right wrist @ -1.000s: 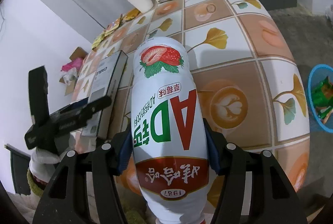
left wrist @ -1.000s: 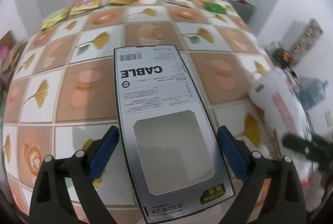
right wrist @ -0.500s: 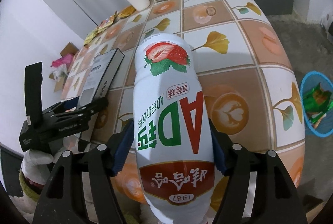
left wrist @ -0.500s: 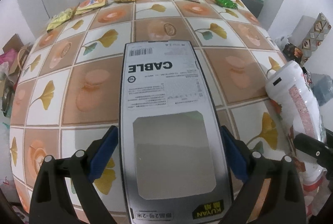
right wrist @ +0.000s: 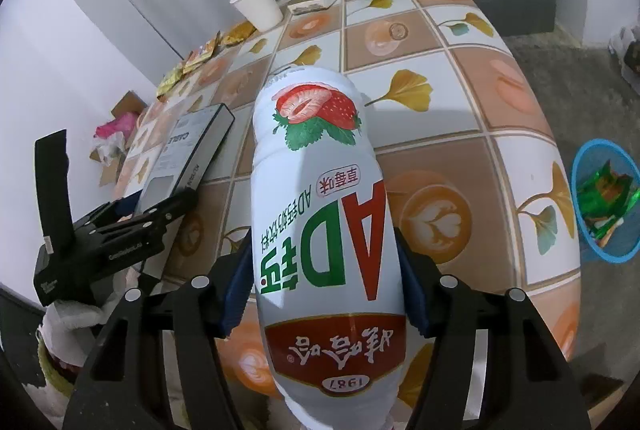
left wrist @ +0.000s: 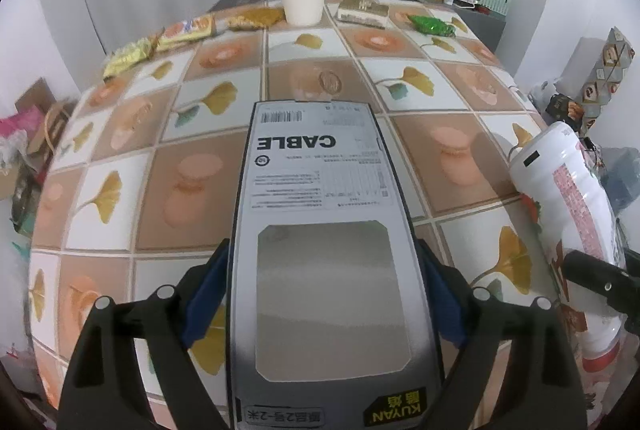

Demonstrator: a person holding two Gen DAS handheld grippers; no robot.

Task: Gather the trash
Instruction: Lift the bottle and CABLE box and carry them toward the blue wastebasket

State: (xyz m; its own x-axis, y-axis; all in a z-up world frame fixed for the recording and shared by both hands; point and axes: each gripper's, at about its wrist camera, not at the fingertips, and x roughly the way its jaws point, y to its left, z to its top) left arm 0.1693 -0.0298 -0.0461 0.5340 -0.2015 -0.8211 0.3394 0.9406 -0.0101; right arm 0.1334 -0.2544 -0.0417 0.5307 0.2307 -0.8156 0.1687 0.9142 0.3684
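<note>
My left gripper (left wrist: 323, 294) clamps the flat grey cardboard cable box (left wrist: 320, 230) above the near edge of the tiled table (left wrist: 200, 158). My right gripper (right wrist: 323, 294) squeezes the white plastic strawberry milk bottle (right wrist: 320, 214); a blue plastic basket (right wrist: 580, 190) sits far right.

A flat grey cable box (left wrist: 326, 230) with a clear window (printed "CABLE") is held over the tiled table, long axis pointing away. Beside it, a white strawberry-milk bottle (right wrist: 324, 214) is held cap end nearest the camera, apparently empty
</note>
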